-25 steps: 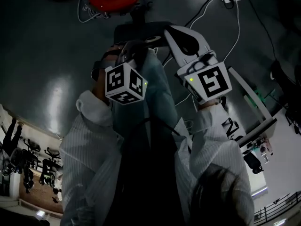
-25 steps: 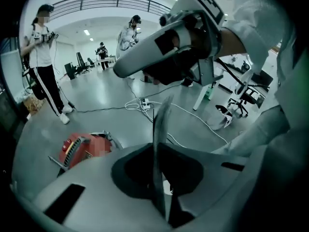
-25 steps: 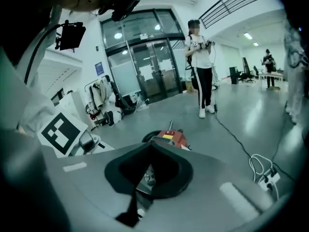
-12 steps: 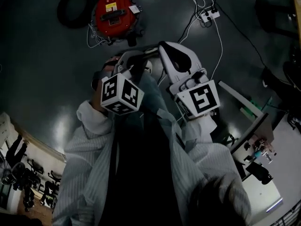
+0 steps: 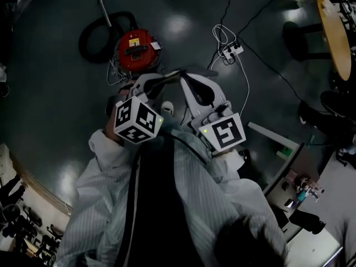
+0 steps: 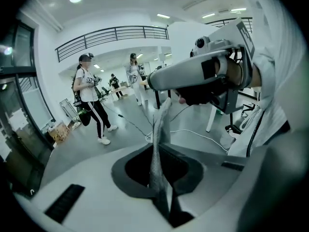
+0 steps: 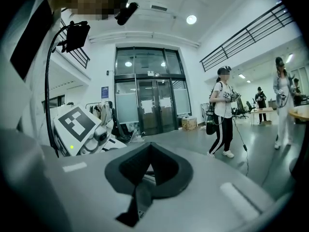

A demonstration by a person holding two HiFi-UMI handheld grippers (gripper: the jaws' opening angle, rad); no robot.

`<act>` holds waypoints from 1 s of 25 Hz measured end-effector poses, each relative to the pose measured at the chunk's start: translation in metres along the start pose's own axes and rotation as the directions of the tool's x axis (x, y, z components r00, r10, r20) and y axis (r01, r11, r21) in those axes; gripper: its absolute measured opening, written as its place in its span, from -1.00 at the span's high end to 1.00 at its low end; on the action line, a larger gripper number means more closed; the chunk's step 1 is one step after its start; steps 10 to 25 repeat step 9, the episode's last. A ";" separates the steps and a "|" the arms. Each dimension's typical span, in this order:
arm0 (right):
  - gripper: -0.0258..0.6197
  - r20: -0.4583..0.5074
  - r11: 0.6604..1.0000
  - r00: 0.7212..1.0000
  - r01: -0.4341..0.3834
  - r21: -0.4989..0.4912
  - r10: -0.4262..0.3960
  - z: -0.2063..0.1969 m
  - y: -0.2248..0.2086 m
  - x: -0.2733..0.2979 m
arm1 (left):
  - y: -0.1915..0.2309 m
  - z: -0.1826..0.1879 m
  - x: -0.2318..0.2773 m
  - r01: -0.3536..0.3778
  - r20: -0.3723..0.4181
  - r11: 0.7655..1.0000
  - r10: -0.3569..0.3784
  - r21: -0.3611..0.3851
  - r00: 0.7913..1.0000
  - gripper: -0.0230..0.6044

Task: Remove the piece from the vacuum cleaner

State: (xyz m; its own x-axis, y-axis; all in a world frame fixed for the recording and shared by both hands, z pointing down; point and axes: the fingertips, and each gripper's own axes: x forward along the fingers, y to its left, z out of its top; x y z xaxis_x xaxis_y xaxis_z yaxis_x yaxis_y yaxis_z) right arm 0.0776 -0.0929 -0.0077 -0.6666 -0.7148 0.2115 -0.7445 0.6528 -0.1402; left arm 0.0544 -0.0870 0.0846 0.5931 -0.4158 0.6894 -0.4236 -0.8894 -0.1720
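Nearest, held at chest height against the striped coat point(image 5: 167, 204): left tongs point(image 5: 162, 78) and right tongs point(image 5: 188, 83), both pressed together, nothing pinched in either. Checked in both gripper views: no piece between, only the hall beyond. Past the tongs, on the dark floor point(image 5: 50, 93) and well apart from both: vacuum cleaner point(image 5: 136, 48). Against a second ago: smaller and lower in the head view, whole body and hose loop in frame where only part showed. Judged as standing up or drawing back, not closing in; so no contact, and removal either not begun or already over, cannot tell which. Appearance: round red canister, black handle across the top, yellow label, white tag at the right edge, black hose point(image 5: 92, 35) looped to its left, thin wand point(image 5: 104, 9) pointing away. Piece meant for removal: not identifiable. Farther off: white power strip point(image 5: 232, 50) on its cable, round table point(image 5: 334, 32) at the right edge.
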 end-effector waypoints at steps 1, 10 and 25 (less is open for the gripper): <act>0.92 0.010 1.000 1.000 0.000 -0.004 0.000 0.005 0.000 -0.002 | 0.001 0.004 -0.004 -0.006 0.005 1.000 0.006 0.000 1.000 0.83; 0.92 0.035 1.000 0.999 0.000 -0.013 0.000 0.014 0.003 0.004 | 0.000 0.001 -0.011 0.010 -0.004 1.000 -0.010 0.023 1.000 0.83; 0.92 0.035 1.000 0.999 0.000 -0.013 0.000 0.014 0.003 0.004 | 0.000 0.001 -0.011 0.010 -0.004 1.000 -0.010 0.023 1.000 0.83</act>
